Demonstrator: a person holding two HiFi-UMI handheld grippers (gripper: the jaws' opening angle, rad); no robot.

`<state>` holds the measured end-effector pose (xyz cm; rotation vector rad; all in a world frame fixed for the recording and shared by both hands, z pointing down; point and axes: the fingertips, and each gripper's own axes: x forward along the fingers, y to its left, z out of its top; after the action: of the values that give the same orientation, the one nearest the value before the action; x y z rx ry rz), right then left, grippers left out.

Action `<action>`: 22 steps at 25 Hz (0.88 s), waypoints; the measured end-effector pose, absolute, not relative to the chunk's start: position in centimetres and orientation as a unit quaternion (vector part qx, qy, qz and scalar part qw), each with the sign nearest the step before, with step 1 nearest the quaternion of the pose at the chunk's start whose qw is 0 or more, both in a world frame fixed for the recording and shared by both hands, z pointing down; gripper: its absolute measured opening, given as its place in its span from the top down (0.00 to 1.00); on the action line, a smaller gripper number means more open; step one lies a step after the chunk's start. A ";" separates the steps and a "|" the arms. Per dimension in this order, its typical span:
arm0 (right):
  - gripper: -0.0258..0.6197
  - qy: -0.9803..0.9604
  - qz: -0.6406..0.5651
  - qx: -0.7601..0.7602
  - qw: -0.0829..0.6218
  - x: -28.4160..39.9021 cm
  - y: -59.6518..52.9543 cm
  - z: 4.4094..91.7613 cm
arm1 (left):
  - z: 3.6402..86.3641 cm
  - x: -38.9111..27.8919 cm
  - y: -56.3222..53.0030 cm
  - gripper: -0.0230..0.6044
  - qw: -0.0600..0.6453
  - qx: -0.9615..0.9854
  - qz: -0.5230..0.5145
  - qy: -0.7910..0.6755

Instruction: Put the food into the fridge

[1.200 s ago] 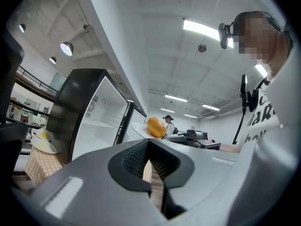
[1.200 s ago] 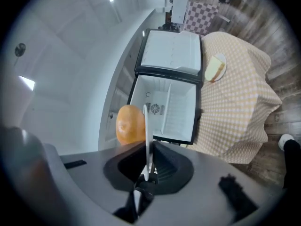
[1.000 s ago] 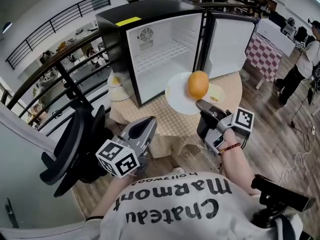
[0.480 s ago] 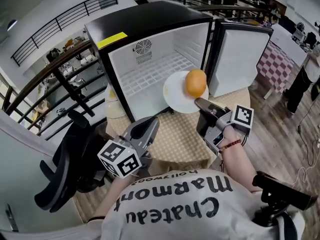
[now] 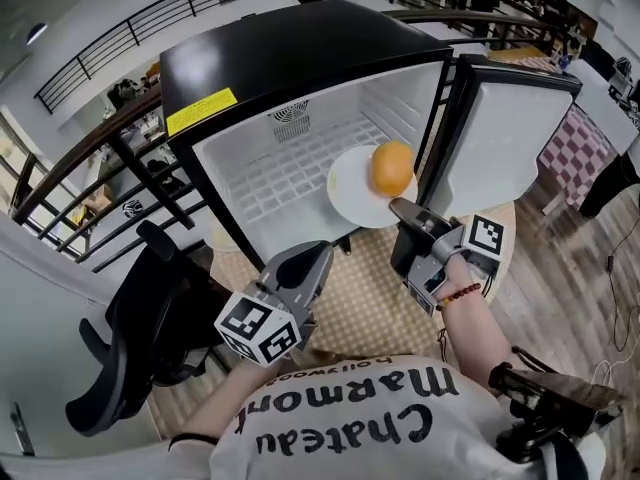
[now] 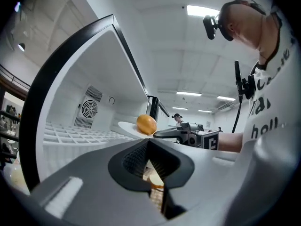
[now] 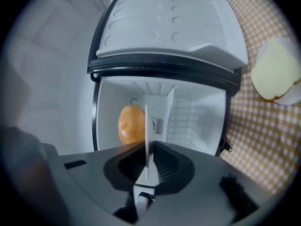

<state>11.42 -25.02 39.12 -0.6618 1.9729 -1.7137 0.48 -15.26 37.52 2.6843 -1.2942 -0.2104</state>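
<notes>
A round orange fruit [image 5: 391, 167] lies on a white plate [image 5: 350, 185]. My right gripper [image 5: 400, 208] is shut on the plate's near rim and holds it level at the mouth of the open black fridge [image 5: 290, 58], over the white wire shelf [image 5: 285, 173]. In the right gripper view the plate [image 7: 146, 135] shows edge-on between the jaws, with the fruit [image 7: 131, 125] to its left. My left gripper [image 5: 312, 260] is shut and empty, low and left of the plate above the table. The left gripper view shows the fruit [image 6: 146, 124] and the right gripper [image 6: 162, 133] ahead.
The fridge door [image 5: 505, 133] stands open to the right of the plate. The round table [image 5: 370, 303] has a checked cloth, and a slice of bread [image 7: 277, 72] lies on a small dish there. A black chair [image 5: 140, 318] is at the left, by a railing [image 5: 120, 148].
The plate with the fruit has moved from over the table to the fridge opening. Both grippers and the person have come closer to the fridge.
</notes>
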 end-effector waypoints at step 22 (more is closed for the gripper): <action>0.91 0.682 -0.641 -0.284 0.210 9.9 -33.7 42.2 | 41.2 5.1 -20.7 0.95 0.098 0.922 0.003 -0.376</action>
<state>9.93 -33.72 42.19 -0.7900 1.8956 -1.7819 5.06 -20.74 41.17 2.7281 -1.1118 0.0085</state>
